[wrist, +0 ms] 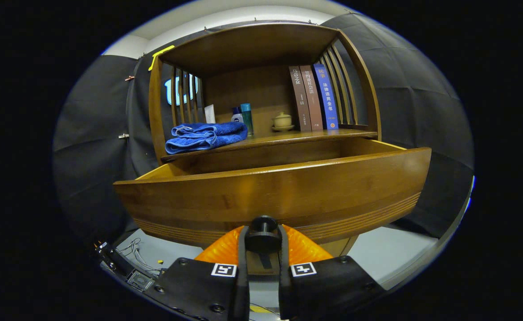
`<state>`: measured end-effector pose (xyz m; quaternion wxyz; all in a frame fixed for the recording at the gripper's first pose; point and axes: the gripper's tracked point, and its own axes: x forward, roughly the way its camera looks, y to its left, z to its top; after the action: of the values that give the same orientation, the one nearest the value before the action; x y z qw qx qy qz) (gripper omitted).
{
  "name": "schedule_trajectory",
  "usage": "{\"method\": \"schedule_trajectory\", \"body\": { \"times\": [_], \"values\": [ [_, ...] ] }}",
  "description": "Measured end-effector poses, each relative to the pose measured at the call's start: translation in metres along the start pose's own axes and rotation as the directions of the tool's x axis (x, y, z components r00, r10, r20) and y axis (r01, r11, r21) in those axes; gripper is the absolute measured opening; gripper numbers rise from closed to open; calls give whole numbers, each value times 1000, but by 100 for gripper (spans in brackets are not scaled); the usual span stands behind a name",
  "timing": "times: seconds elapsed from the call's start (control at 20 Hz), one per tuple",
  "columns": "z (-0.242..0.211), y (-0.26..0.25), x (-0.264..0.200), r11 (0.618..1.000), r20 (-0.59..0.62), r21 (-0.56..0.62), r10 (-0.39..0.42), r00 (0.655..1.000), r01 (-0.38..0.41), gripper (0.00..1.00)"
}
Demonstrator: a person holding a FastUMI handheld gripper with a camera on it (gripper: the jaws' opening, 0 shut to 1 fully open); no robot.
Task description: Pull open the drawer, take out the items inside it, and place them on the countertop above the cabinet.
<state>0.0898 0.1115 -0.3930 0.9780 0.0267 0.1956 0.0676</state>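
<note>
Drawer (272, 191) pulled open, black knob (263, 234) clamped between the gripper (263, 243) fingers, apparently on both sides, blue towel (206, 136) laid on the countertop (315, 135) beyond

The drawer (270, 196) and cabinet (261, 44) are glossy varnished wood, the folded towel (206, 135) soft blue terry cloth, the knob (263, 236) matt black, the fingers (226, 249) ribbed orange plastic.
</note>
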Motion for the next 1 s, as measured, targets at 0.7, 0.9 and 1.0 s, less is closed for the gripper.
{"method": "schedule_trajectory", "body": {
  "times": [0.7,0.9,1.0],
  "values": [
    [7,-13,-28,994,-163,-105,-18,986,1,99],
    [73,-8,-62,992,-196,-97,64,979,-84,99],
    [107,-5,-57,993,-219,-35,102,970,-112,98]
  ]
}}
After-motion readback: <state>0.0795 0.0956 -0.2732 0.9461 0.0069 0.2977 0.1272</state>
